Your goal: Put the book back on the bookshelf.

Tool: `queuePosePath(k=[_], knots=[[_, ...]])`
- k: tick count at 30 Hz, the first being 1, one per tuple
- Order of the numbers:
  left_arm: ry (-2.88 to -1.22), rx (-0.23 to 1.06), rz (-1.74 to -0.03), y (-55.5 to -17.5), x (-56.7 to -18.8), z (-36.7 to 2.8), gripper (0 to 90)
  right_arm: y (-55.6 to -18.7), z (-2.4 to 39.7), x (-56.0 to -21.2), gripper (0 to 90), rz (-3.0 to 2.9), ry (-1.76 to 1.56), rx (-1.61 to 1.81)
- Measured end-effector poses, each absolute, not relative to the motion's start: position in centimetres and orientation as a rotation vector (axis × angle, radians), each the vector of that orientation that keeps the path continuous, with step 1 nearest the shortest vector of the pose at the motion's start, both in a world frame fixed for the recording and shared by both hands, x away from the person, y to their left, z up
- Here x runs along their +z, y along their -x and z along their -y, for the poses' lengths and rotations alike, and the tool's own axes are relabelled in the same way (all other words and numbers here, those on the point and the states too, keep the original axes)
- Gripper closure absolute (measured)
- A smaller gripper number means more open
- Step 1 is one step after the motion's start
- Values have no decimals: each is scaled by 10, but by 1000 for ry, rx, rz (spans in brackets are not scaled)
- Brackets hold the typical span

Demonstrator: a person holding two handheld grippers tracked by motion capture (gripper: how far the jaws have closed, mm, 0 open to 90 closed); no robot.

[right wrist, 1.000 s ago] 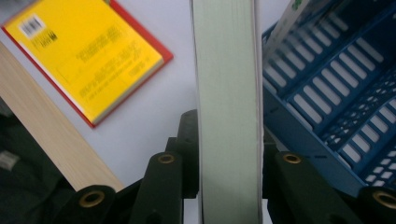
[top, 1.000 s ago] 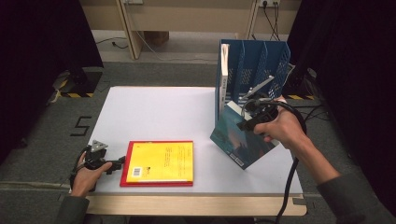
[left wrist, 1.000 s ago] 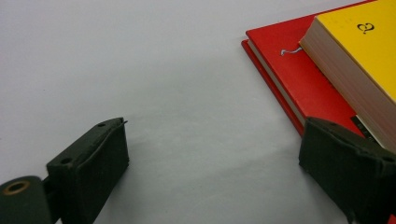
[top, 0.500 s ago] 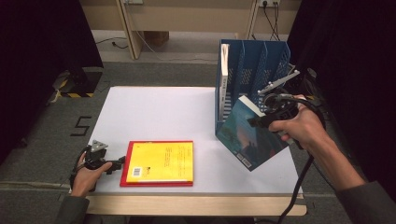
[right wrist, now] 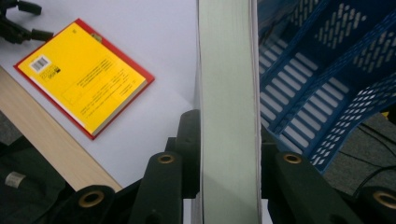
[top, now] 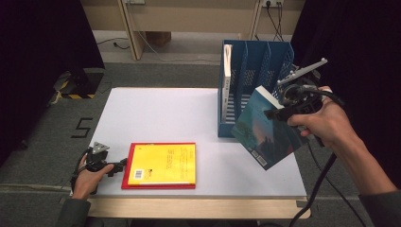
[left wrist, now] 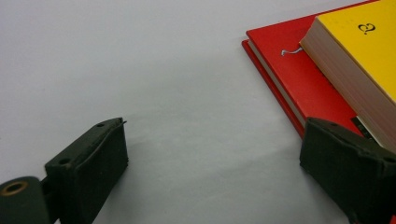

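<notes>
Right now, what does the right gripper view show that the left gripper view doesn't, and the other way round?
Right gripper view alone: the right gripper shut on the page edge of a thick book, with the blue file rack behind it.

Left gripper view alone: the left gripper open, nothing between its jaws, and the white ribbon marker on the red book.

Both: the white table, and the yellow book lying on the red one.
</notes>
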State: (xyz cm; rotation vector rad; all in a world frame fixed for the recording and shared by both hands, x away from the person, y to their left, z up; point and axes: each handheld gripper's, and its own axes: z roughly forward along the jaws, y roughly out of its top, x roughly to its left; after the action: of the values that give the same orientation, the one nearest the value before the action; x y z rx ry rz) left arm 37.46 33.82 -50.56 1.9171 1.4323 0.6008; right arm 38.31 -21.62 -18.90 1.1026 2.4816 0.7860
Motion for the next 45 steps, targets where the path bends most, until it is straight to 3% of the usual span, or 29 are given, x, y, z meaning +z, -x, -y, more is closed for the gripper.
queuePosePath(k=[16,45], knots=[[-1917,601,-1431,-375,-506,-338,64,-429,230,-156,730,-2342,-1217,795],[-1916,599,-1433,-375,-506,-338,65,-535,235,-170,731,-2093,-1513,857]])
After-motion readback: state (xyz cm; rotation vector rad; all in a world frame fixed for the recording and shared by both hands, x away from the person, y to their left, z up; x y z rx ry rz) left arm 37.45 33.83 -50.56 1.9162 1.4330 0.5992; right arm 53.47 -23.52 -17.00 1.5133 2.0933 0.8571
